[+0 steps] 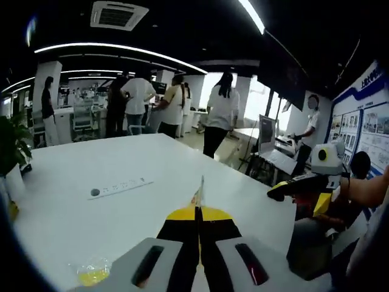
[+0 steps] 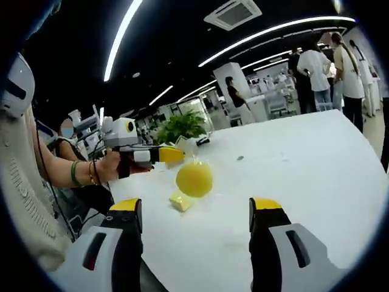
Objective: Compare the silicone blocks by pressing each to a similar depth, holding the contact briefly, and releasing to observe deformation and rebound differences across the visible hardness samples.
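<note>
Two yellow silicone blocks are lying on the white table (image 2: 316, 176) in the right gripper view: one round yellow block (image 2: 194, 178) and one smaller flat yellow piece (image 2: 180, 201) just beside it. One long white strip with a dark dot (image 1: 120, 188) is lying there in the left gripper view, and one leafy green potted plant (image 2: 180, 127) is standing at the far edge.

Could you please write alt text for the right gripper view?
The right gripper, jaws open, points across a white table at a yellow ball and a yellow block; beyond, the left gripper reaches in.
</note>
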`<state>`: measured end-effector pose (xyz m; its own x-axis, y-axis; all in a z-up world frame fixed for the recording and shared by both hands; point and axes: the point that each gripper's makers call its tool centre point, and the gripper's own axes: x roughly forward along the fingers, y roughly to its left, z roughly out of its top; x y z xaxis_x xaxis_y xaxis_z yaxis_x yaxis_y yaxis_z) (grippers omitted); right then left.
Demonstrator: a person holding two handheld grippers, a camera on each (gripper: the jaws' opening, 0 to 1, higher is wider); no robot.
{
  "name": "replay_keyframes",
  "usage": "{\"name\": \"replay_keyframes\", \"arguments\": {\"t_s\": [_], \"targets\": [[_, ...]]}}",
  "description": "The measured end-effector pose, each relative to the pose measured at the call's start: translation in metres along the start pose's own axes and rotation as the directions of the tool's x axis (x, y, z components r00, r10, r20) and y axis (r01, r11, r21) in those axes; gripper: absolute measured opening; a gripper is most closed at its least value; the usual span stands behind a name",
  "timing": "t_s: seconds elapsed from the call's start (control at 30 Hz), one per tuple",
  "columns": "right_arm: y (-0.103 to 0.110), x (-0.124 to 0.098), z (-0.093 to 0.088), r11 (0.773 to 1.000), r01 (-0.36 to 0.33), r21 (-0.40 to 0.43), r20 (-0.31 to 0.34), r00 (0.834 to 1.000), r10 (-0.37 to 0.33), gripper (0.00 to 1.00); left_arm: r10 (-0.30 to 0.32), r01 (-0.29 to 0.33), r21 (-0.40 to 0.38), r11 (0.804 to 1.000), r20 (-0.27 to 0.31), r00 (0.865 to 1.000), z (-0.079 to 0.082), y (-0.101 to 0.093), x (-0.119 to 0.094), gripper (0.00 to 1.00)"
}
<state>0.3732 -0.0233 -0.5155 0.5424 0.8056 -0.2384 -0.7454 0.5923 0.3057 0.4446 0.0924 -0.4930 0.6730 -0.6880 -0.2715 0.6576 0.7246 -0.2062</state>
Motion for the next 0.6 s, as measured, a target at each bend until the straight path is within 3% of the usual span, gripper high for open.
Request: {"name": "replay_keyframes", "arguments": {"t_s": [0.17,0.4,0.53,0.57,0.6], "targets": [[0.014,0.018,0.035,0.99,-0.069,-0.123,-0.014,0.998,0.067,0.7,0.006,-0.008,0.023,1.0,0.065,0.998,0.033,0.002,-0.033,0.0],[0.039,0.044,0.08,0.946,-0.158,-0.283,-0.057,0.987,0.148,0.71,0.02,-0.028,0.043,0.999,0.179,0.984,0.079,0.01,-0.081,0.0],[0.061,0.065,0.103,0.912,-0.224,-0.344,-0.071,0.974,0.213,0.73,0.0,-0.008,0.045,0.999,0.161,0.987,0.077,0.011,-0.094,0.0],[0.068,0.073,0.103,0.904,-0.247,-0.349,-0.094,0.969,0.228,0.73,0.01,-0.023,0.083,0.996,0.155,0.988,0.074,0.015,-0.096,0.0],[0.075,0.08,0.107,0.902,-0.269,-0.336,-0.083,0.963,0.256,0.73,0.018,-0.023,0.032,0.999,0.143,0.989,0.066,0.019,-0.096,0.0]]}}
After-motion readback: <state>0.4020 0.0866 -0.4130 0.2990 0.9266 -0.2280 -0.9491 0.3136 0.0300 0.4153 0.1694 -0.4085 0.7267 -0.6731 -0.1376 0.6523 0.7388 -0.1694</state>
